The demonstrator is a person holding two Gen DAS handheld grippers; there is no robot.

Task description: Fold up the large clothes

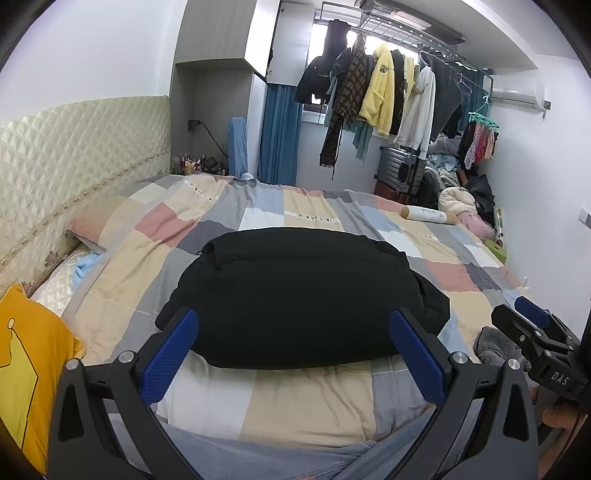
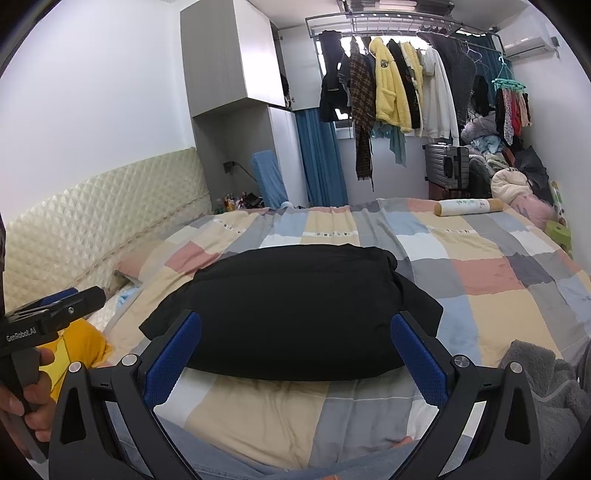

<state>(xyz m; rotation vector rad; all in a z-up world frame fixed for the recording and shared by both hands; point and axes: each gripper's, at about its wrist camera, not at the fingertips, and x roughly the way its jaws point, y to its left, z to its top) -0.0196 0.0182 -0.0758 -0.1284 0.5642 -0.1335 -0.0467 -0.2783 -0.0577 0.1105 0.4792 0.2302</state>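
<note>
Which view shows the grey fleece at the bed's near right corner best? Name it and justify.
The right wrist view: the grey fleece fills its lower right corner, pile and hem visible. The left wrist view shows only a small patch, partly hidden behind the right gripper.

Bed covered by a patchwork quilt [image 1: 310, 398] in beige, grey, pink, blue and white squares. Cream diamond-quilted padded headboard [image 1: 81, 147] along the left wall. Yellow cushion [image 1: 26, 365] at near left edge. White cylindrical bolster with tan ends [image 2: 468, 206] at the far right of the bed. Overhead metal clothes rack [image 2: 402, 22] carrying a fluffy yellow jacket [image 2: 388, 88] among dark and white coats. Blue curtain [image 1: 279, 133] under it. Silver ribbed suitcase [image 2: 445, 164] beside a heap of laundry. Grey fleece blanket [image 2: 546, 387] at near right.
</note>
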